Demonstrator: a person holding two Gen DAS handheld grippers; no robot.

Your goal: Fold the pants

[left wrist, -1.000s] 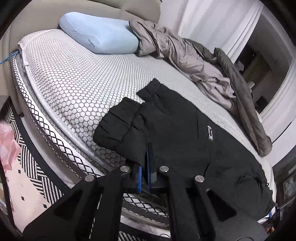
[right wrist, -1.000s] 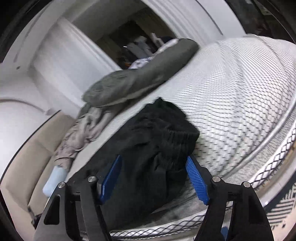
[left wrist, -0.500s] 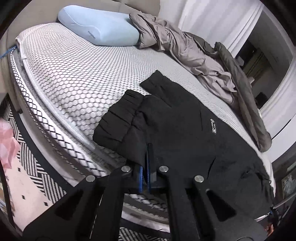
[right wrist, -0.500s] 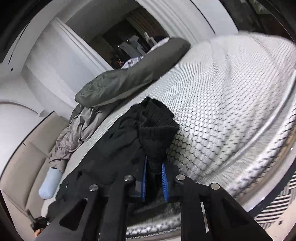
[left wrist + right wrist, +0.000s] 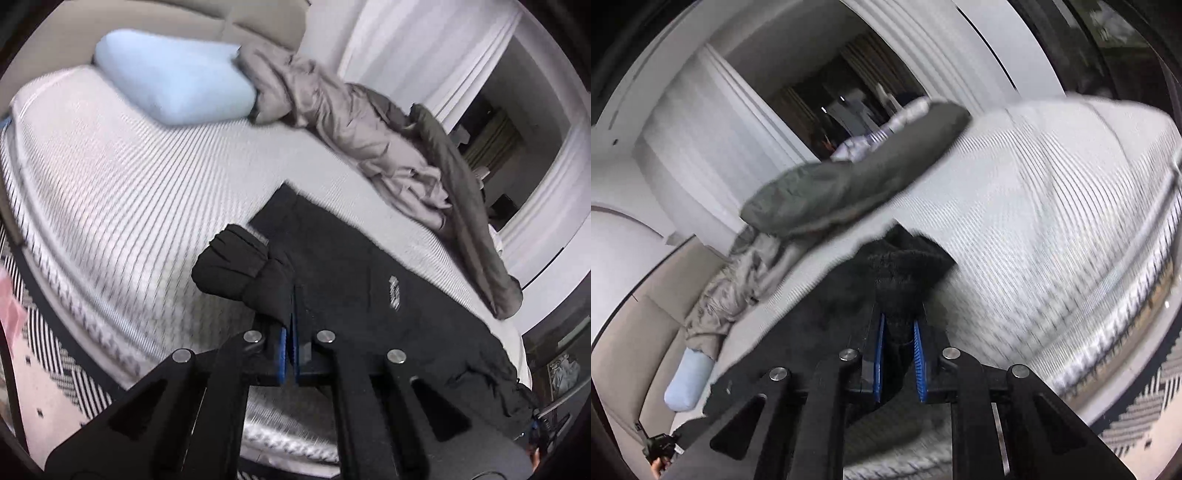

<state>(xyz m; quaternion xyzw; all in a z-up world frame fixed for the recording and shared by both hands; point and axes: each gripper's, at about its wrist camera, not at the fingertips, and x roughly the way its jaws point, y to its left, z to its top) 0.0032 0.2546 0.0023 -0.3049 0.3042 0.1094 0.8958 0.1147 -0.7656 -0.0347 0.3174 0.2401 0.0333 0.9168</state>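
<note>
Black pants [image 5: 369, 295] lie spread across the near edge of the bed [image 5: 110, 177], reaching away from both grippers. Left gripper [image 5: 290, 332]: clamped tight on a bunched cuff directly at its tips. Right gripper [image 5: 897, 354]: closed on the ribbed hem at the opposite end, cloth pinched between the blue pads [image 5: 919, 354].
</note>
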